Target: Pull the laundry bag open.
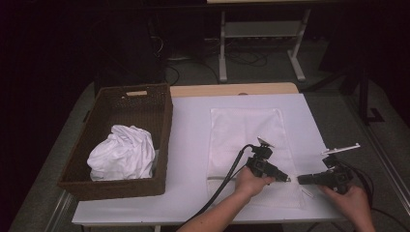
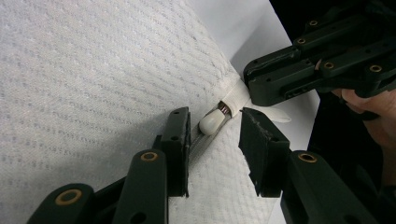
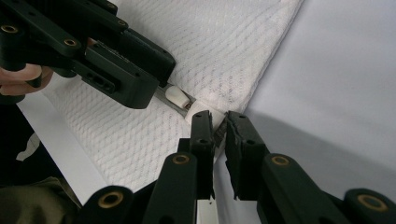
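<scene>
While both grippers meet at the near right corner of the white pillowcase (image 1: 246, 140), which lies flat on the right half of the table (image 1: 193, 145), the zipper pull (image 2: 212, 122) sits between the spread jaws of the left gripper (image 2: 215, 140), not pinched. Right gripper (image 3: 219, 140) has its jaws pressed together on the white fabric tab (image 3: 205, 114) at the zipper's end, just beside the pull. Each tool crowds the other's camera: the right one's black body blocks the upper right of the left gripper view. Left half of the table holds a dark wicker basket (image 1: 145, 104) with crumpled white cloth (image 1: 123, 152) inside, well apart from the work. Surface is white, wooden edge at the far side. Behind it: grey floor, white desk frame (image 1: 263, 29), cables, dark room.
</scene>
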Motion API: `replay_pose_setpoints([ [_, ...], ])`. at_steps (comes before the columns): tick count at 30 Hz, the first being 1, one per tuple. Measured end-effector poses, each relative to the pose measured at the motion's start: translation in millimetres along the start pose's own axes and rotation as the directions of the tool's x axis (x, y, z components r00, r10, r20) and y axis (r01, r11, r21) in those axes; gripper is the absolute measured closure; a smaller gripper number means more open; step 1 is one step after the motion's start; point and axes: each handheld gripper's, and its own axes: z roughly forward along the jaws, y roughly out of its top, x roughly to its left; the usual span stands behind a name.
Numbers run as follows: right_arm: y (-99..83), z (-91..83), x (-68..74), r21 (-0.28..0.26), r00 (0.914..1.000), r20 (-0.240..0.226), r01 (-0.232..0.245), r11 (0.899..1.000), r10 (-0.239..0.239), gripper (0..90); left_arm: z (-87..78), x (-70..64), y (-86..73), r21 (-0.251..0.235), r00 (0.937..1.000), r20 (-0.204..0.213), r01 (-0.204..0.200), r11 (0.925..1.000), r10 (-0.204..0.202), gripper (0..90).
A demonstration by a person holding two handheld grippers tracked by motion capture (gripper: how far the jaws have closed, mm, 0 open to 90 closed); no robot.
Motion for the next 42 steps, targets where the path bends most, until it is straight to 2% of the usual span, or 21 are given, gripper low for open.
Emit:
replay_pose_setpoints([
  [3, -0.1, 0.7, 0.2, 0.001, 1.0000, 0.002, 0.003, 1.000, -0.003, 80.3, 3.7, 0.0, -0.2, -0.014, 0.9996, 0.022, 0.019, 0.9997, -0.019, 62.4],
  [7, -0.5, 0.7, -0.2, 0.000, 1.0000, -0.003, 0.001, 1.000, -0.001, 80.4, 9.0, 1.1, 0.0, -0.019, 0.9966, 0.072, 0.041, 0.9990, -0.040, 62.5],
  [14, -0.6, 0.9, -1.0, 0.000, 0.9999, -0.011, -0.005, 1.000, 0.005, 80.4, 9.4, -0.7, -1.3, 0.009, 0.9944, 0.100, 0.035, 0.9993, -0.036, 63.3],
  [19, -1.0, 0.8, -1.5, -0.004, 0.9999, -0.016, -0.005, 1.000, 0.005, 80.4, 10.7, -3.5, -2.9, 0.009, 0.9968, 0.080, 0.006, 0.9999, -0.007, 64.9],
  [23, -0.6, 0.1, -0.8, -0.016, 0.9998, -0.022, -0.001, 1.000, 0.000, 80.6, 11.8, -6.7, -4.7, 0.018, 0.9984, 0.038, -0.041, 0.9990, 0.040, 75.2],
  [25, -0.5, 0.1, -0.8, -0.019, 0.9997, -0.025, 0.000, 1.000, -0.001, 80.6, 13.1, -7.8, -5.3, 0.032, 0.9972, 0.026, -0.070, 0.9970, 0.070, 82.1],
  [27, -0.7, 0.4, -0.8, -0.018, 0.9997, -0.025, 0.001, 1.000, -0.001, 80.4, 13.3, -8.8, -5.5, 0.025, 0.9961, 0.015, -0.087, 0.9959, 0.087, 83.9],
  [30, -1.7, -0.1, -2.2, -0.023, 0.9992, -0.038, -0.014, 1.000, 0.013, 74.5, 11.7, -10.8, -5.7, 0.006, 0.9934, 0.007, -0.115, 0.9934, 0.115, 85.9],
  [32, -3.5, -0.3, -4.7, -0.026, 0.9986, -0.043, -0.031, 0.999, 0.030, 68.1, 9.2, -12.6, -5.6, -0.002, 0.9925, 0.017, -0.121, 0.9927, 0.121, 86.1],
  [34, -3.9, -0.7, -5.4, -0.029, 0.9984, -0.045, -0.037, 0.999, 0.036, 66.0, 4.8, -14.1, -4.9, -0.018, 0.9904, 0.025, -0.136, 0.9906, 0.136, 86.2],
  [38, -3.7, -0.6, -8.3, -0.056, 0.9926, -0.107, -0.063, 0.996, 0.057, 63.5, -1.6, -14.9, -3.6, -0.042, 0.9883, 0.052, -0.141, 0.9891, 0.143, 86.3],
  [41, -2.8, 1.9, -9.3, -0.070, 0.9824, -0.177, -0.074, 0.995, 0.061, 65.6, -2.2, -14.0, -3.3, -0.051, 0.9884, 0.061, -0.136, 0.9893, 0.139, 86.3],
  [42, -2.7, 2.5, -8.5, -0.069, 0.9812, -0.183, -0.076, 0.995, 0.062, 67.7, -1.8, -13.5, -3.6, -0.051, 0.9881, 0.059, -0.139, 0.9890, 0.142, 86.3],
])
